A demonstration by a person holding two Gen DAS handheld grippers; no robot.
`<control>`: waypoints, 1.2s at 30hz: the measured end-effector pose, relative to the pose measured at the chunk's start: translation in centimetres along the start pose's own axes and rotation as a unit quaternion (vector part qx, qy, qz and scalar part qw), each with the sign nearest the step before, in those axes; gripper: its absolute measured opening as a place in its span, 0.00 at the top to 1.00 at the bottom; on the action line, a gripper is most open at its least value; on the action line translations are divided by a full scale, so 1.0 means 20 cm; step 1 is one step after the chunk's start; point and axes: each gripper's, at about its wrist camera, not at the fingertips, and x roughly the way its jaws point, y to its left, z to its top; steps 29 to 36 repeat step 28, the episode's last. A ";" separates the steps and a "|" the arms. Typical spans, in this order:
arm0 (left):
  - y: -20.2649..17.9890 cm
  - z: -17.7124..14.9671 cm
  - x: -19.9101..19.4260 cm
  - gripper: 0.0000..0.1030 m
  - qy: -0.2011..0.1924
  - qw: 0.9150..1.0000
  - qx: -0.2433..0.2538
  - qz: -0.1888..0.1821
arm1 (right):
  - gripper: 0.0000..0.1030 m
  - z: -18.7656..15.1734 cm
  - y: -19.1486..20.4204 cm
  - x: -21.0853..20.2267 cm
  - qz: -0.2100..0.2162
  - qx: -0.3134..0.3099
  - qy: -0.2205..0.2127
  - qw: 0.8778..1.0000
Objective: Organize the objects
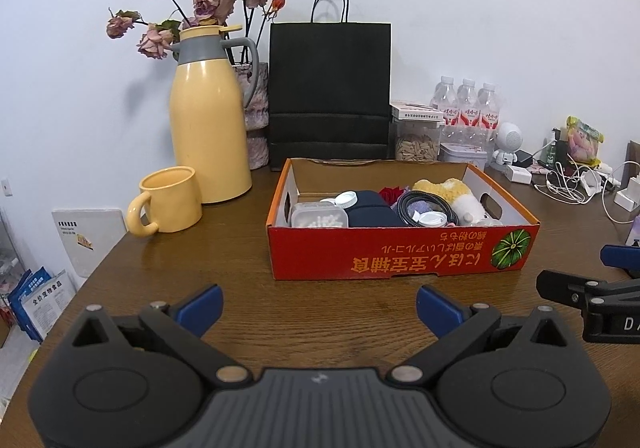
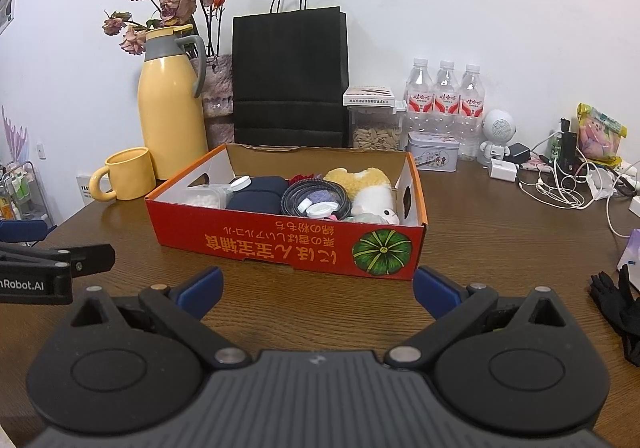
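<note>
The red box (image 1: 402,252) is sitting just ahead of the left gripper (image 1: 319,306) and right gripper (image 2: 318,290), both gaping wide, holding nothing. Behind the box, three water bottles (image 2: 445,96), one black bag (image 2: 289,80) and one yellow mug (image 2: 127,174) are standing.

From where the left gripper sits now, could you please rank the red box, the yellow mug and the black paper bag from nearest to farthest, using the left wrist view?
Measured from the left gripper:
1. Red box, just ahead, slightly right.
2. Yellow mug, farther back on the left.
3. Black paper bag, upright at the wall behind the box.
</note>
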 end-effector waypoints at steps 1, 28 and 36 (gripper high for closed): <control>0.00 0.00 0.00 0.00 0.000 1.000 0.000 0.000 | 0.00 0.00 0.00 0.00 0.000 0.000 0.000 1.000; -0.01 -0.01 -0.01 0.00 -0.003 1.000 0.001 0.000 | 0.00 0.00 0.01 0.00 0.000 0.000 0.002 1.000; -0.01 -0.01 -0.01 0.00 -0.003 1.000 0.001 0.000 | 0.00 0.00 0.01 0.00 0.000 0.000 0.002 1.000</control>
